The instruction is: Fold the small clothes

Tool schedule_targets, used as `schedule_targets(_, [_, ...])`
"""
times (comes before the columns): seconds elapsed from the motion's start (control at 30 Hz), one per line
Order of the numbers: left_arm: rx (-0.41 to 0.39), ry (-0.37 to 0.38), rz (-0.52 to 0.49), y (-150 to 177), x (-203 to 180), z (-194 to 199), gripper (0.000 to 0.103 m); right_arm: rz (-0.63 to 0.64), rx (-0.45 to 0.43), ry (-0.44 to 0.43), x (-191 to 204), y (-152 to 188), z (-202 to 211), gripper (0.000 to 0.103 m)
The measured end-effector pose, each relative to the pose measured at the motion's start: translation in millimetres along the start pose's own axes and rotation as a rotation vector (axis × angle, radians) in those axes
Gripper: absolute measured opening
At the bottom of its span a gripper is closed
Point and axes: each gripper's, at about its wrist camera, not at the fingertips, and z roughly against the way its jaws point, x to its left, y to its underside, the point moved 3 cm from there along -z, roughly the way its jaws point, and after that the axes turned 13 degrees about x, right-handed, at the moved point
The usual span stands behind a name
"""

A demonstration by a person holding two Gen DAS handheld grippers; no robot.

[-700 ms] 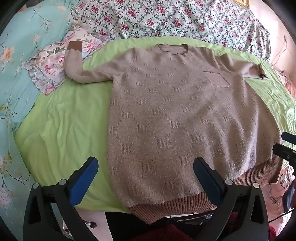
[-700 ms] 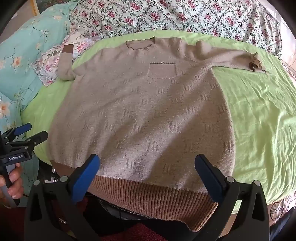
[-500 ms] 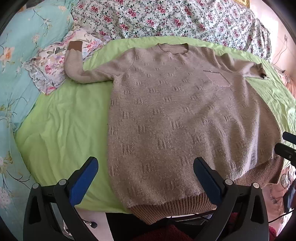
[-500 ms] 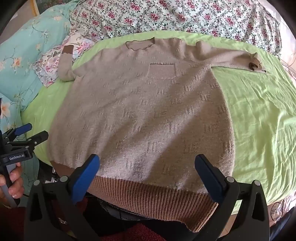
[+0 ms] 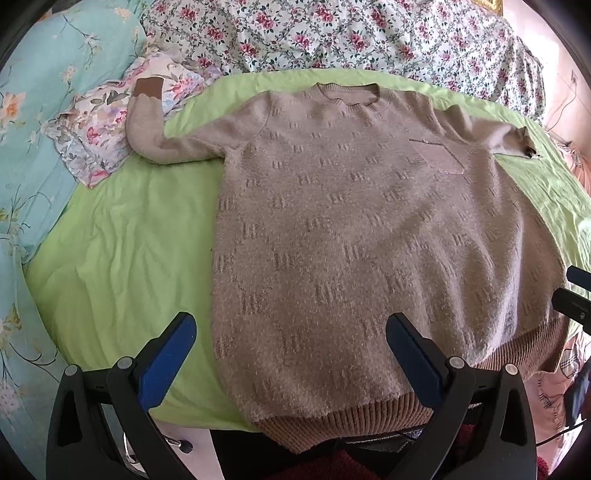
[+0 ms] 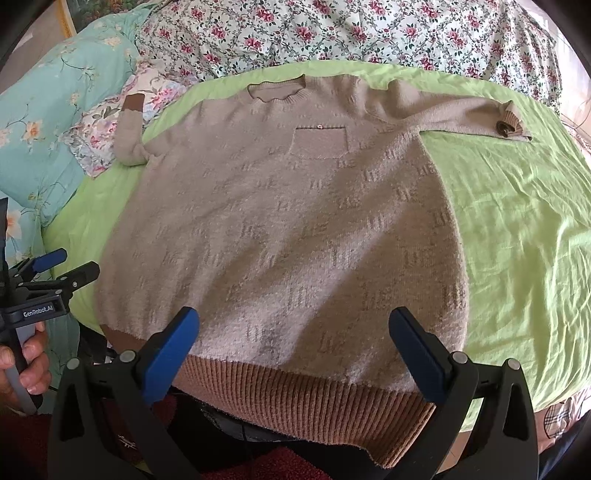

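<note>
Both tools hang released above the bed's near edge, left tool (image 5: 291,365) and right tool (image 6: 295,363), neither touching the sweater (image 5: 369,240). It lies flat, face up on the green sheet (image 6: 517,229), sleeves spread toward the far corners, likely ready for folding.

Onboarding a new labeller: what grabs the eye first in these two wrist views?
A beige knit sweater lies spread flat, front up, across a lime-green sheet, its brown ribbed hem at the near edge. Floral bedding lies beyond the collar. Both blue-padded claws, left and right, stand wide open above the hem, holding nothing.
</note>
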Motion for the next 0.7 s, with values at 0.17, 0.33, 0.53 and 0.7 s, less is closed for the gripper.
schedule_targets(0.17, [0.039, -0.027, -0.013, -3.2, 0.8, -3.2, 0.103, -0.002, -0.004, 0.001, -3.0, -4.7, -1.9, 0.102])
schedule_targets(0.33, [0.048, -0.014, -0.003, -7.7, -0.3, -7.2, 0.103, 0.006, -0.020, 0.017, -8.3, -8.9, -2.4, 0.102])
schedule_targets(0.53, [0.048, 0.003, 0.002, -9.6, -1.0, -9.1, 0.103, 0.018, -0.037, 0.043, -9.8, -10.7, -1.4, 0.102])
schedule_targets(0.7, [0.057, 0.005, 0.000, -11.0, -2.1, -10.3, 0.103, 0.019, -0.041, 0.042, -9.9, -12.3, -1.5, 0.102])
